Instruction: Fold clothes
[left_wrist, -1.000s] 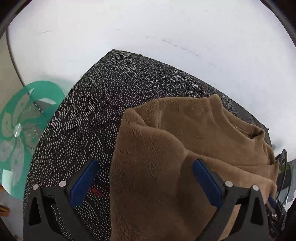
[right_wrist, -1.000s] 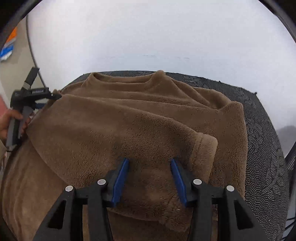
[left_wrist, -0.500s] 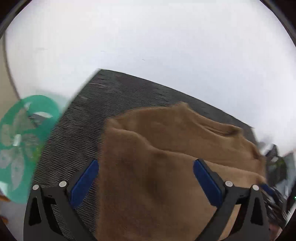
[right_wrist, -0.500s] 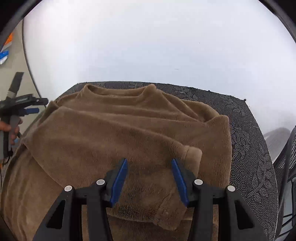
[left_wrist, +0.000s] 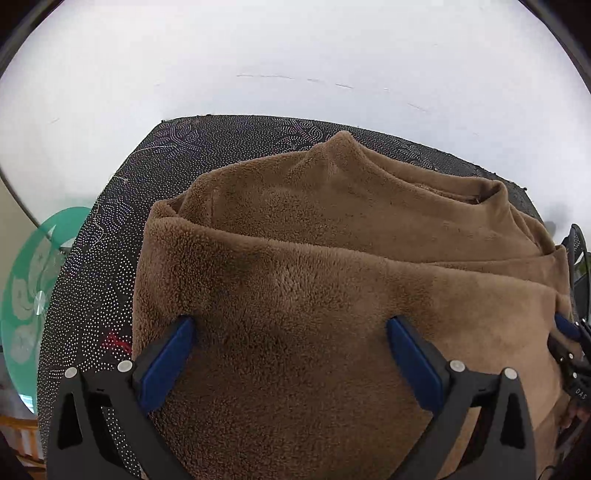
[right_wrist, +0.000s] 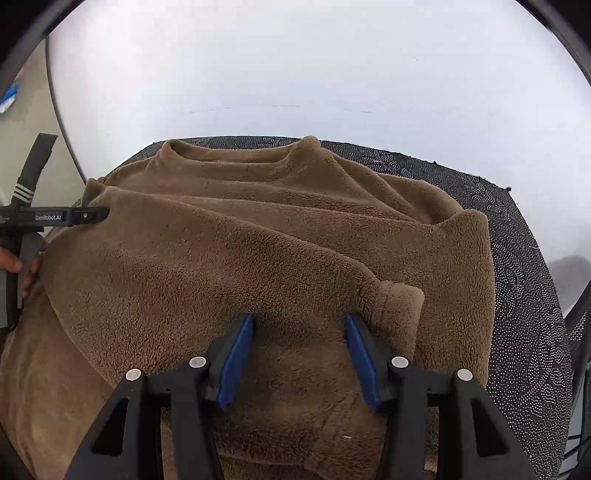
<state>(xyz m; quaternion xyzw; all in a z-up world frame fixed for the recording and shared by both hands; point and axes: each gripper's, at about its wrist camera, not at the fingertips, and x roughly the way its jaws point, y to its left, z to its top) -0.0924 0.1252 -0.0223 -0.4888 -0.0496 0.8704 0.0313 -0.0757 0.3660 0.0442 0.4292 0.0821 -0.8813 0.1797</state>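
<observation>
A brown fleece sweater (left_wrist: 332, 277) lies on a table under a black dotted cloth (left_wrist: 110, 258), its collar (right_wrist: 236, 155) at the far side. One sleeve is folded across the body, and its cuff (right_wrist: 402, 299) rests just right of my right gripper (right_wrist: 301, 321). That gripper's jaws are opening, with fleece under the gap and neither pad pressing on it. My left gripper (left_wrist: 291, 325) stands wide open above the sweater's left part, gripping nothing. It also shows at the left edge of the right wrist view as the left gripper (right_wrist: 88, 215), level with the shoulder.
A round green glass tabletop (left_wrist: 26, 295) stands left of the table. A plain white wall rises behind the table. Bare dotted cloth (right_wrist: 524, 277) shows on the right. A person's hand (right_wrist: 11, 258) holds the left gripper's handle. Dark metal frames stand at the far right.
My left gripper has moved from the sweater's left edge to over its body. The right gripper's jaws have spread a little wider and it has drawn back slightly.
</observation>
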